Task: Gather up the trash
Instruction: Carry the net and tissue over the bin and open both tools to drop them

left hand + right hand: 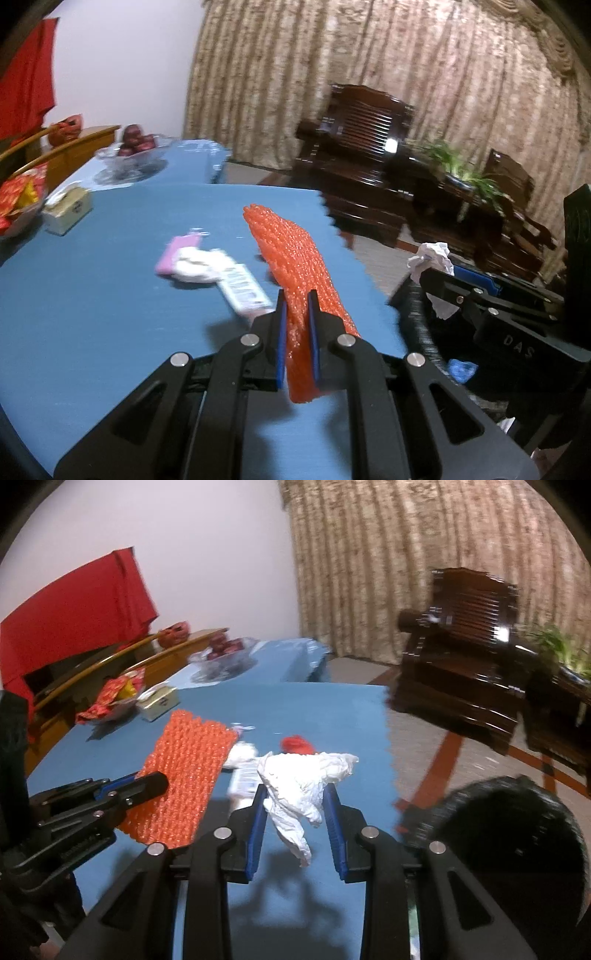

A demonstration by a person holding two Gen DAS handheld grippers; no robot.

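While the left gripper pinches orange bubble wrap, the right gripper's loosely held tissue could slip from its half-spread jaws short of the bin.

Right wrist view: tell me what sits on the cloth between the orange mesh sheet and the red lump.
In the right wrist view, white wrappers and a labelled packet lie between the orange mesh sheet and the red lump, partly behind the crumpled white paper.
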